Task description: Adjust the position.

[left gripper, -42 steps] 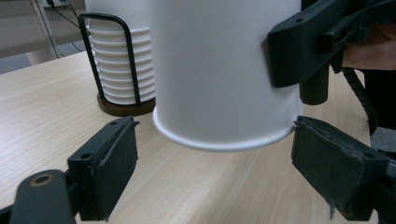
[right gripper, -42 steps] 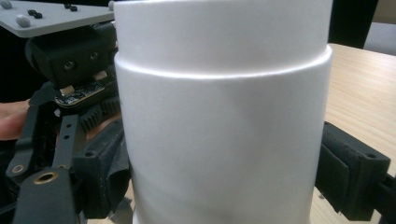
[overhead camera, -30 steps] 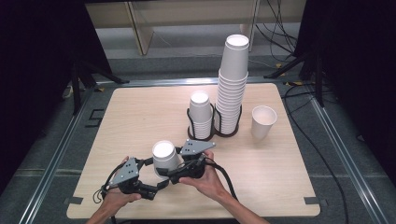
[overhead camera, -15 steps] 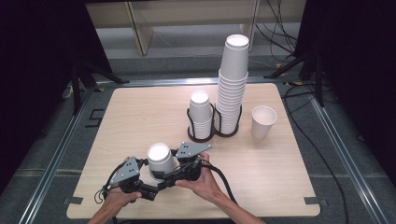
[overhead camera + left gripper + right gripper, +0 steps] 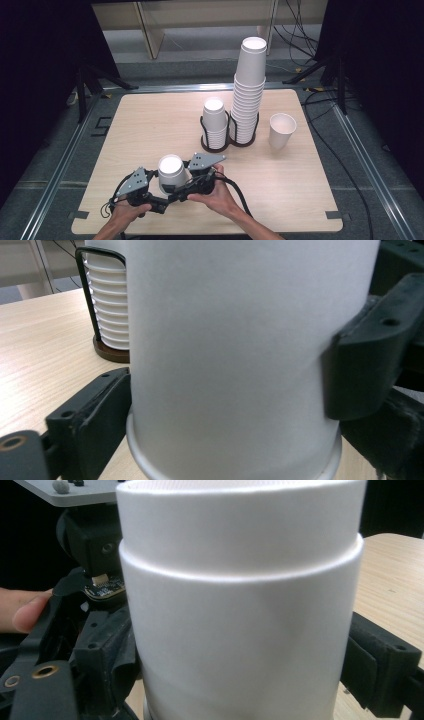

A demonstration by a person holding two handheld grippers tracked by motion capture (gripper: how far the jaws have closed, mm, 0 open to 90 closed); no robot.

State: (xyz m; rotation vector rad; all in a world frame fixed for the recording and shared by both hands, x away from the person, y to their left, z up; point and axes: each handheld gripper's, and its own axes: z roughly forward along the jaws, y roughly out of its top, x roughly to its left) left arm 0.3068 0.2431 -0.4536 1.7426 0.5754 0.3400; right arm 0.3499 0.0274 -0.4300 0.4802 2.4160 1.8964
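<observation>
A white paper cup (image 5: pixel 171 174) stands upside down near the table's front left, rim down (image 5: pixel 235 365). In the right gripper view a ridge runs around the cup (image 5: pixel 240 605) below its flat top; whether that is a second nested cup I cannot tell. My left gripper (image 5: pixel 161 192) comes in from the left and its jaws press the cup's lower wall. My right gripper (image 5: pixel 182 186) comes in from the right, jaws on either side of the same cup. Each gripper has a hand holding it at the front edge.
Behind, at mid table, a black wire holder (image 5: pixel 230 142) carries a short stack of cups (image 5: pixel 215 122) and a tall stack (image 5: pixel 248 90). A single upright cup (image 5: pixel 281 131) stands to their right. The wooden table (image 5: pixel 145 120) has metal rails on both sides.
The cup and both grippers have shifted slightly left and toward the front edge. Both grips look the same.
</observation>
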